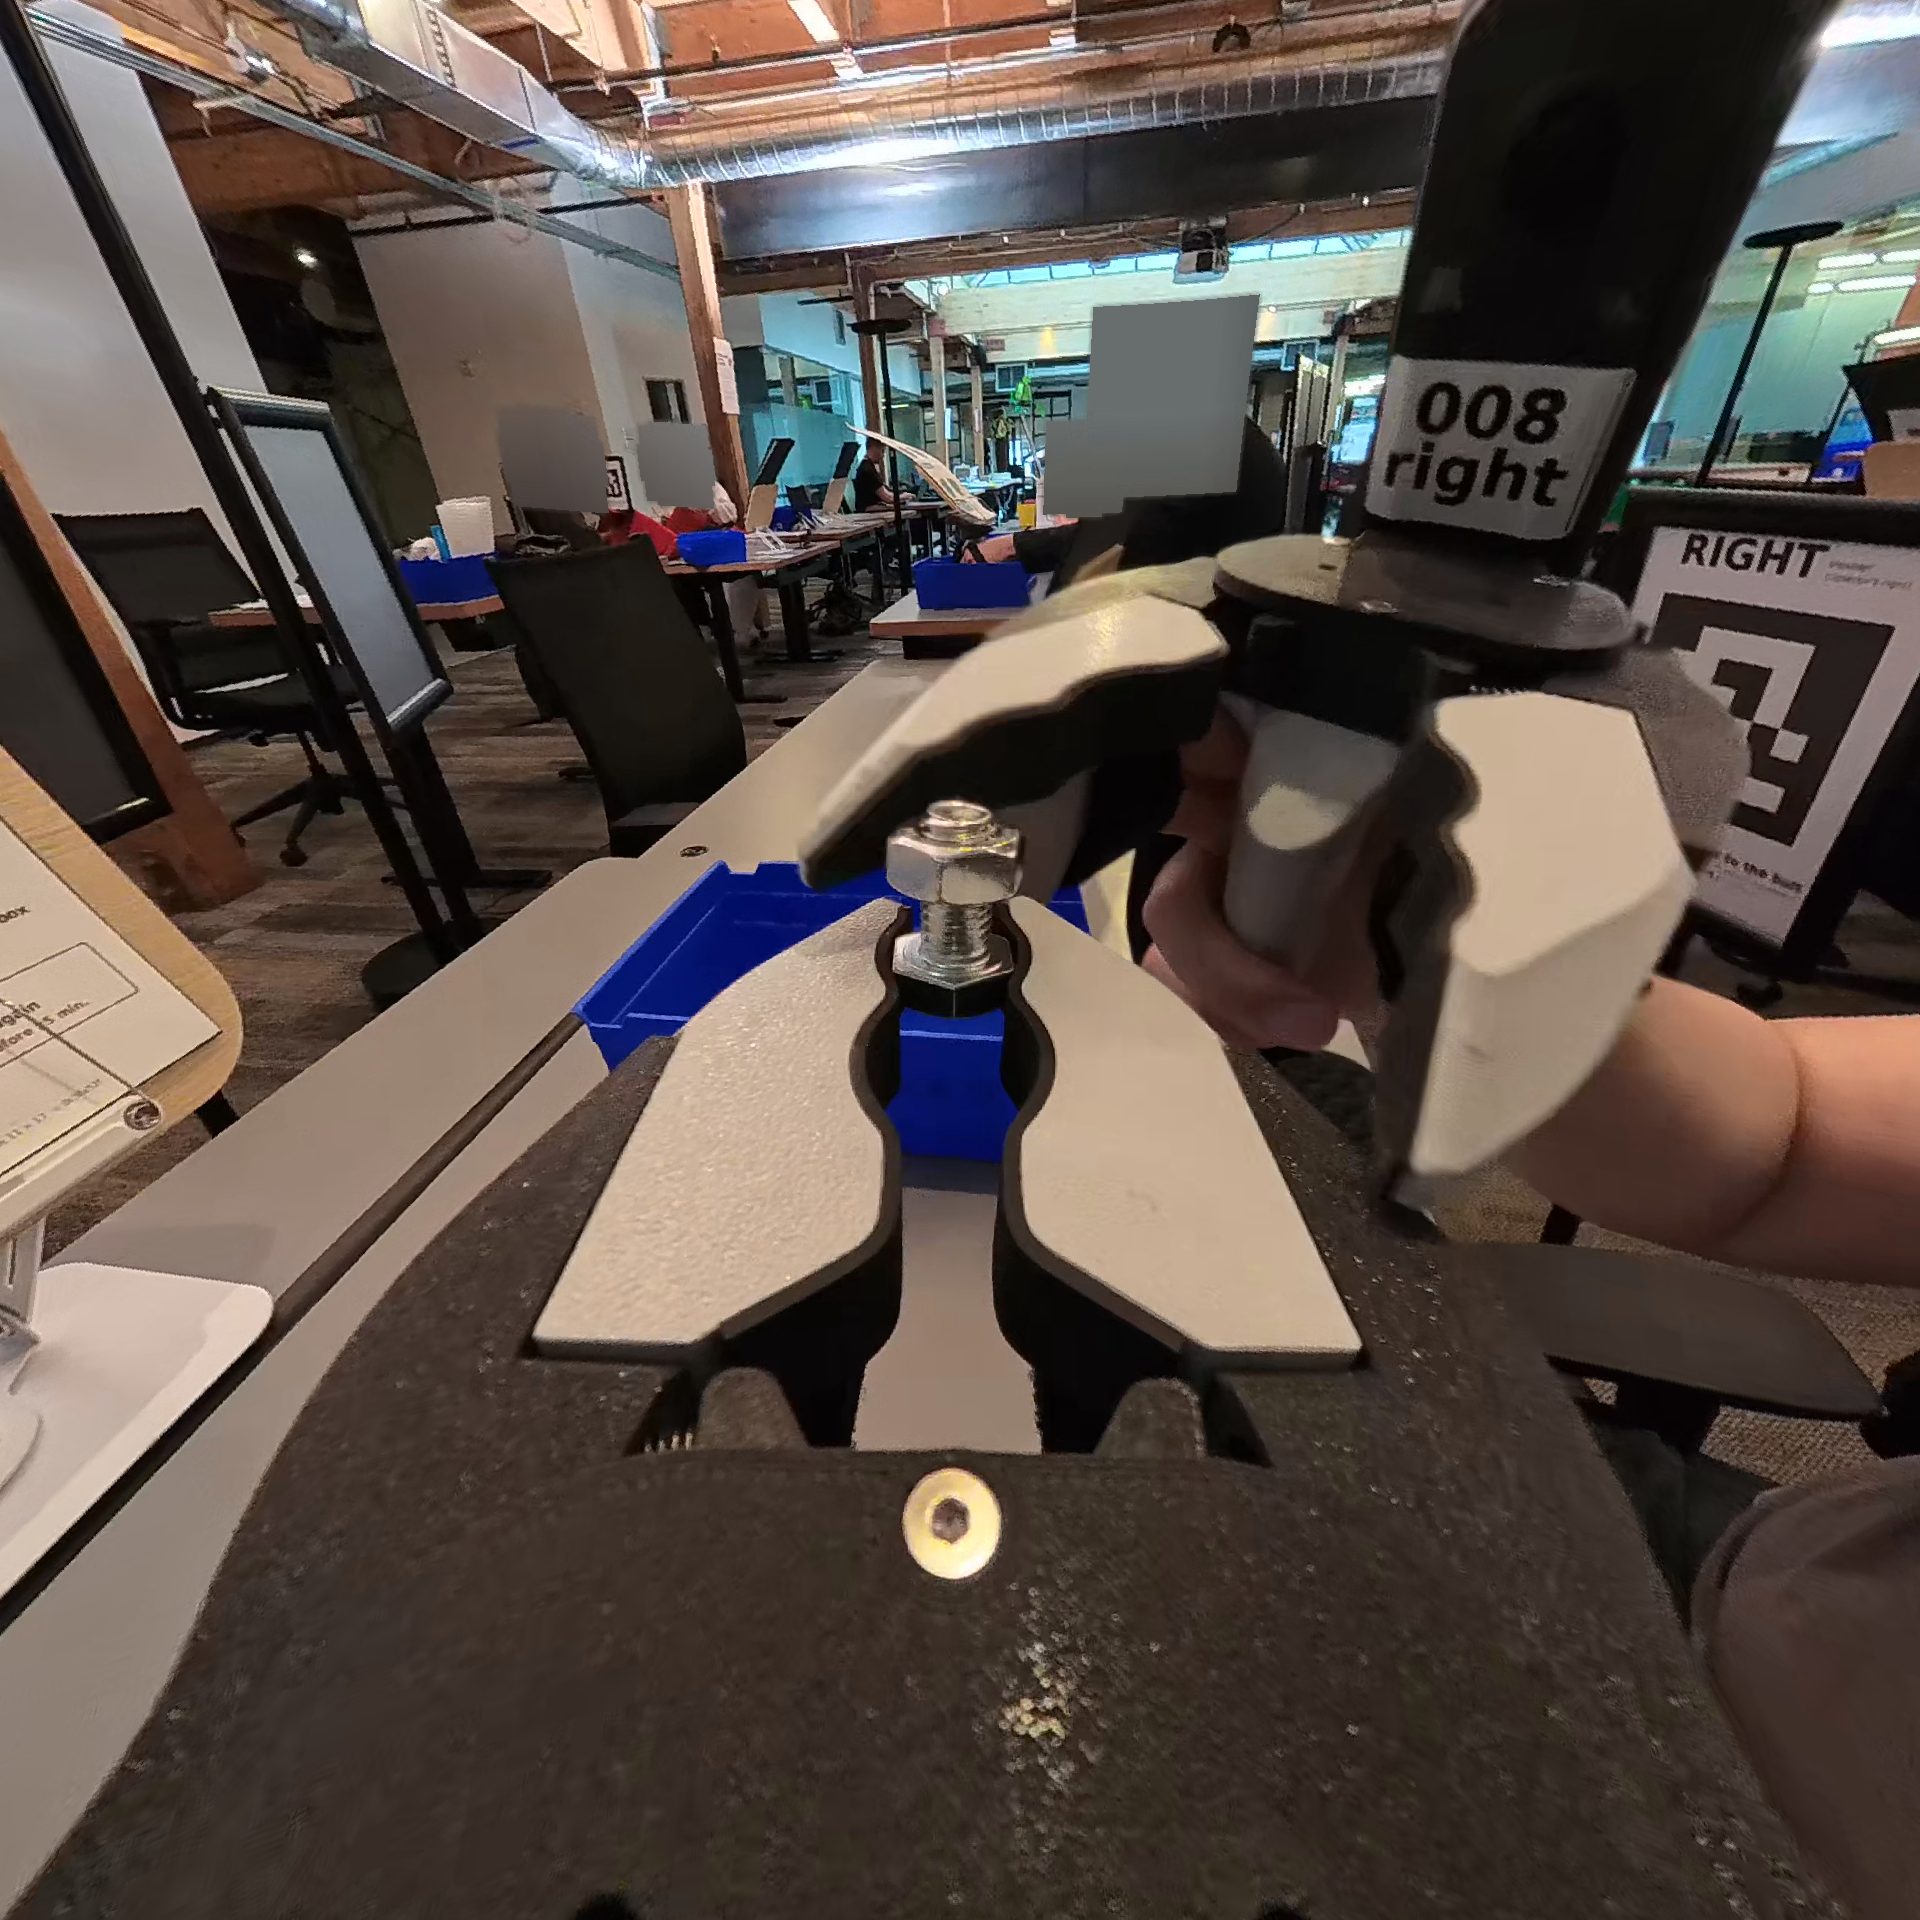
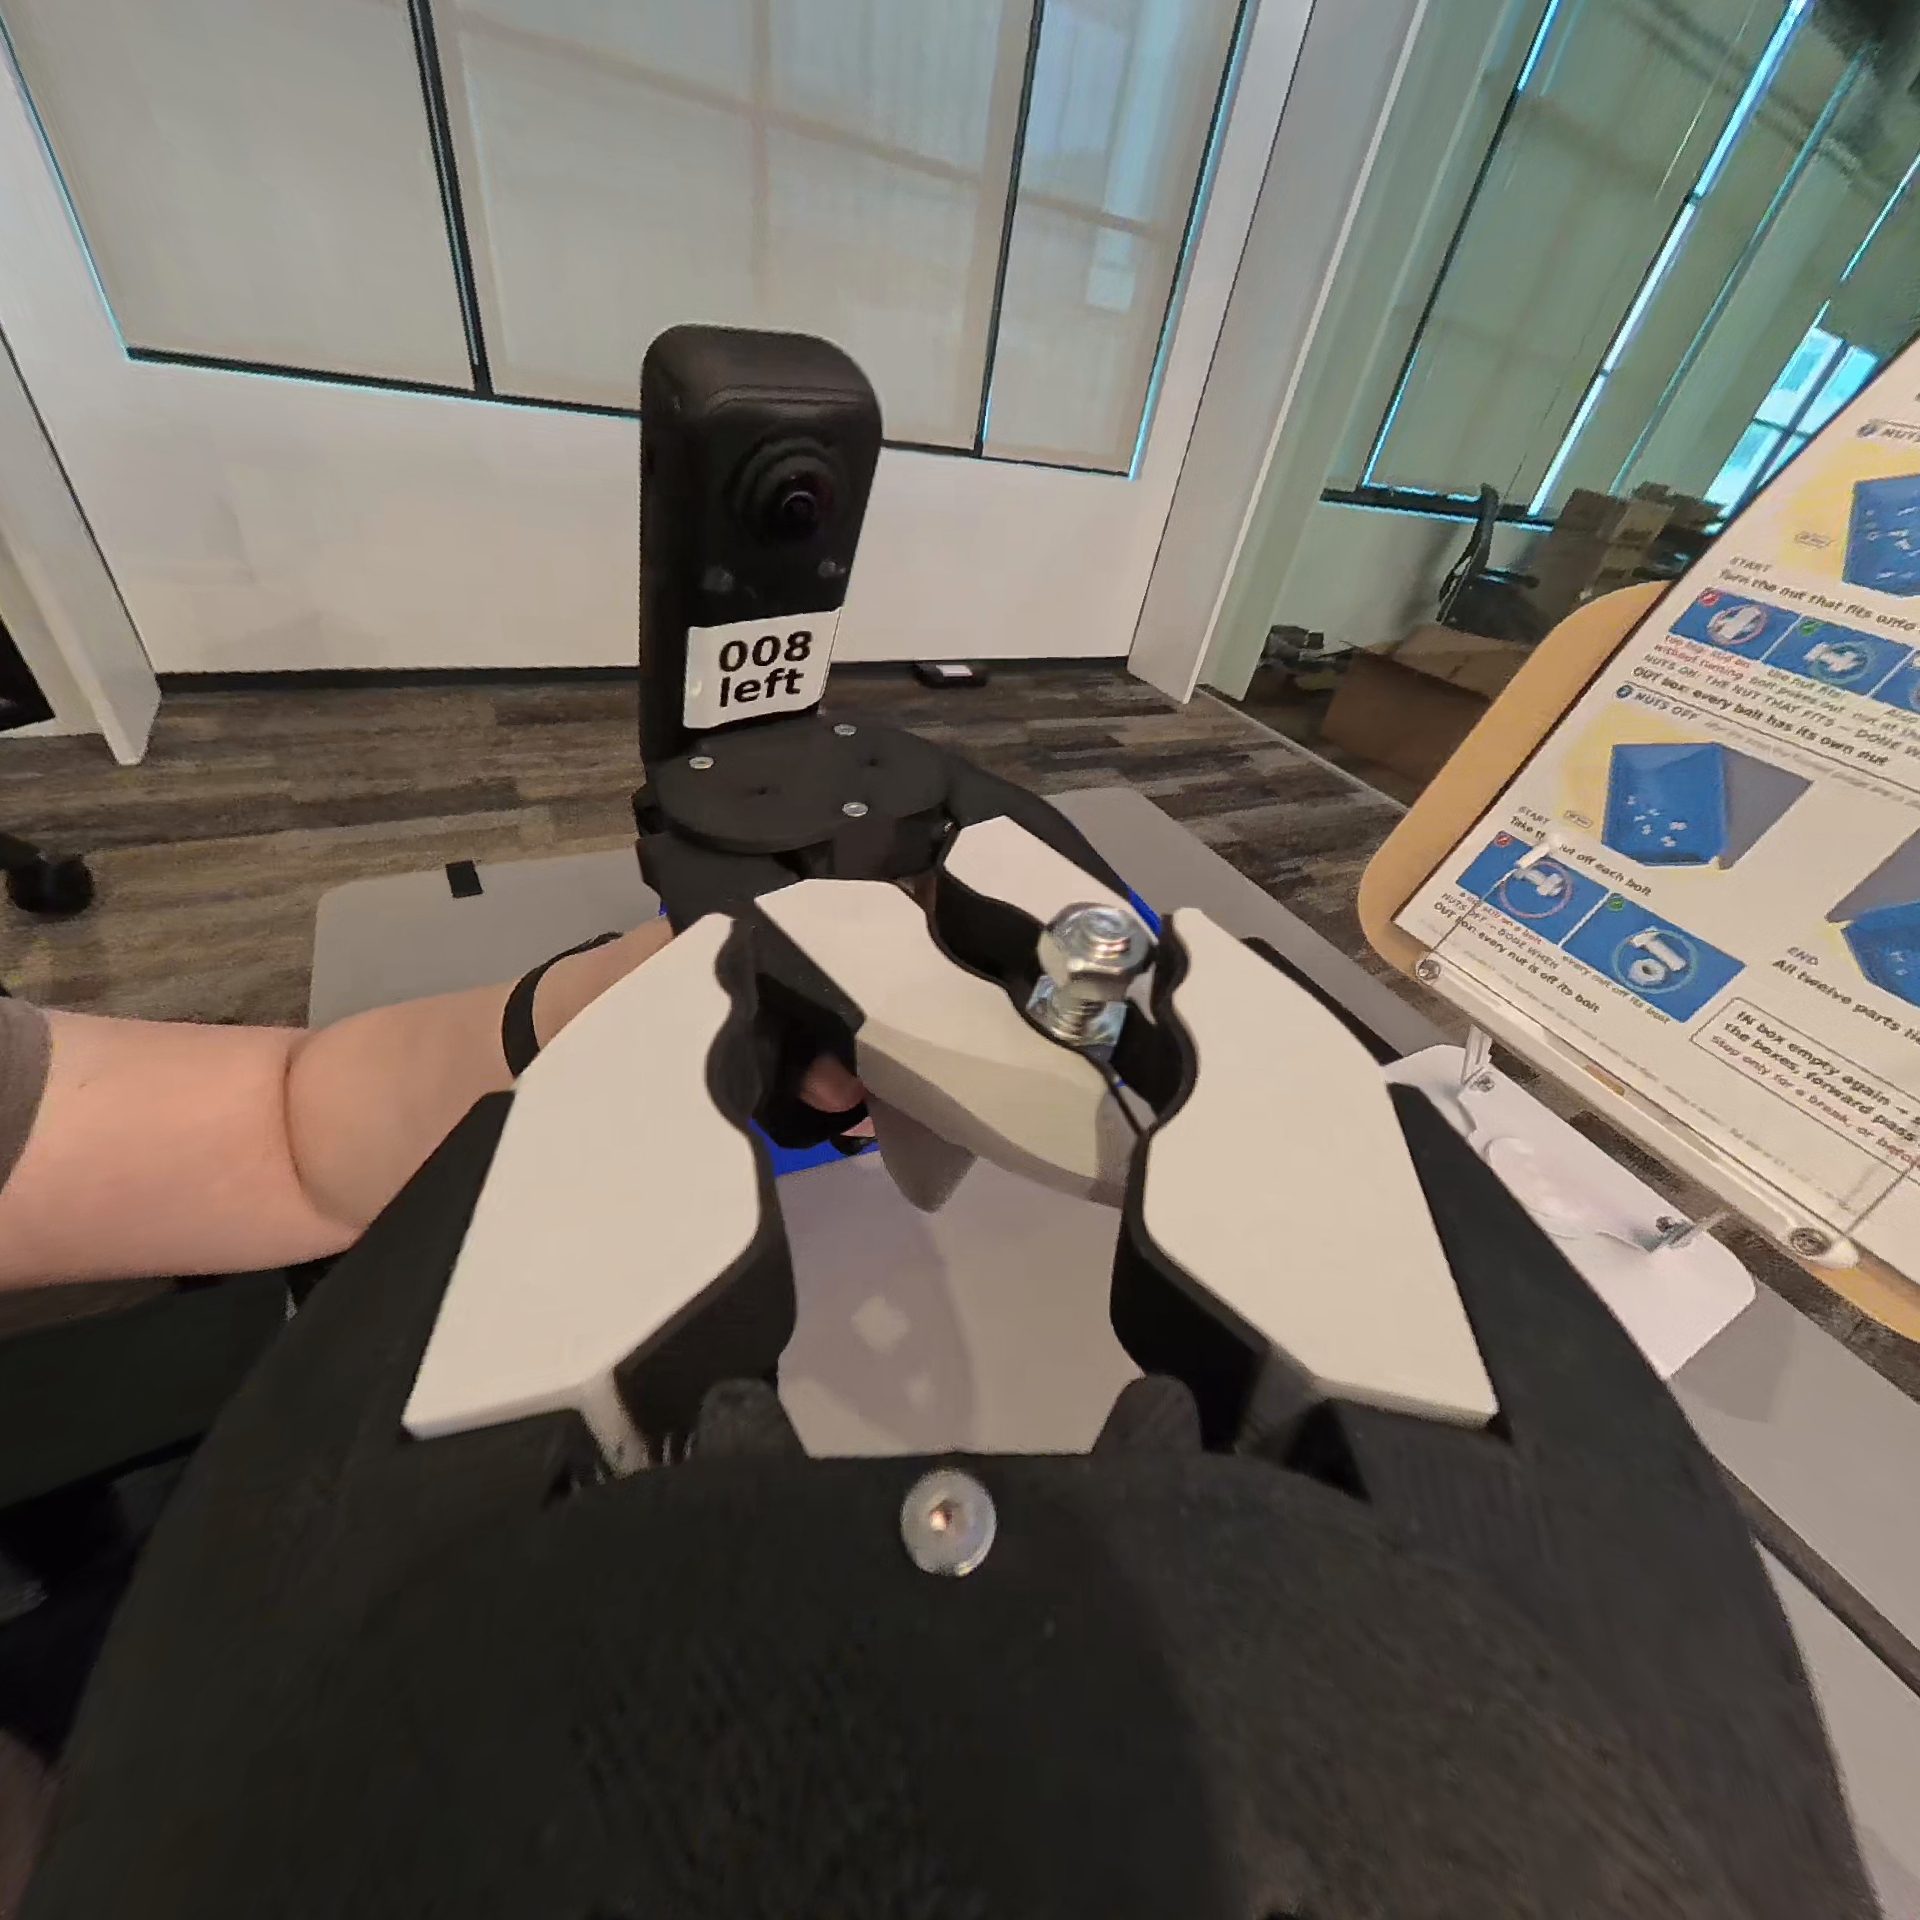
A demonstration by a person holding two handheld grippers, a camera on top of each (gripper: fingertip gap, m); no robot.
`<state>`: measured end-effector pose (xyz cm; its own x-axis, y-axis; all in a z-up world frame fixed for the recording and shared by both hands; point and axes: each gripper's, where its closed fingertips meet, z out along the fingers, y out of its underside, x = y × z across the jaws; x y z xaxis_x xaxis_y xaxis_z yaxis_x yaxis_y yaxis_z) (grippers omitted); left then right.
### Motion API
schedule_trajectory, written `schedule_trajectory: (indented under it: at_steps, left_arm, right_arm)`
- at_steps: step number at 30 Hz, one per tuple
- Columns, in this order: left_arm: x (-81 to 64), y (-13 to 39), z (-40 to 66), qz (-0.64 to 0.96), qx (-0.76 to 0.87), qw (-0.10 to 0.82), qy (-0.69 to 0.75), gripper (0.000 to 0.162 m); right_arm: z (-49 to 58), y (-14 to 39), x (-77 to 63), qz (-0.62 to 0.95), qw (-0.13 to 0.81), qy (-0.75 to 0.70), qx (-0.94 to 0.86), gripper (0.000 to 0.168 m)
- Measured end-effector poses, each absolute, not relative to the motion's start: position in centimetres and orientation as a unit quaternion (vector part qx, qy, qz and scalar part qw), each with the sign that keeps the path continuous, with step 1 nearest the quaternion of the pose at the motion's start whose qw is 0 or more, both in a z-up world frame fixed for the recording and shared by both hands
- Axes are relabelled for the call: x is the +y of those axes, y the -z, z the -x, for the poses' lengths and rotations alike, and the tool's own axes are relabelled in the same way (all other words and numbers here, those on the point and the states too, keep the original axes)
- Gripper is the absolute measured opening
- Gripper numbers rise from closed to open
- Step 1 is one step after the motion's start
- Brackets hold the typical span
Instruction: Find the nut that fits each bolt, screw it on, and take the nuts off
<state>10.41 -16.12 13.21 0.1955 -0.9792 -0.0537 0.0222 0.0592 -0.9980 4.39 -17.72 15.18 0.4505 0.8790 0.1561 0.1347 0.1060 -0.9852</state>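
The left gripper point(image 1: 951, 961), frame centre, is clamped on the head of the bolt point(image 1: 948, 940), shank up, with the nut point(image 1: 953, 855) near its tip. The right gripper point(image 2: 940, 1023) stands wide open, holding nothing. Risk: an off-axis regrip cross-threads or drops the nut. The bolt head is hidden, and the bin point(image 1: 727, 940) mostly covered.

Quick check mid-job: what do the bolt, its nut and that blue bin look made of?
Bolt and nut: bright silvery metal, likely zinc-plated steel, with shiny glints on threads and flats. Blue bin: looks like moulded plastic, with uniform saturated colour and a smooth, slightly glossy wall.
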Motion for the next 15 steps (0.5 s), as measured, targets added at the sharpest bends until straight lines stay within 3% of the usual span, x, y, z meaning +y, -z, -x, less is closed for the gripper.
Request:
schedule_trajectory:
  at_steps: [6,15]
  left_arm:
    - [-15.6,-13.7,-9.7,0.525,0.442,0.573,0.448,0.014]
    - [-15.8,-13.5,-10.1,0.525,0.449,0.574,0.44,0.014]
  right_arm:
    - [-5.7,-15.8,-19.6,0.569,0.641,-0.292,-0.425,0.063]
    - [-4.3,-15.6,-18.4,0.592,0.612,-0.306,-0.425,0.079]
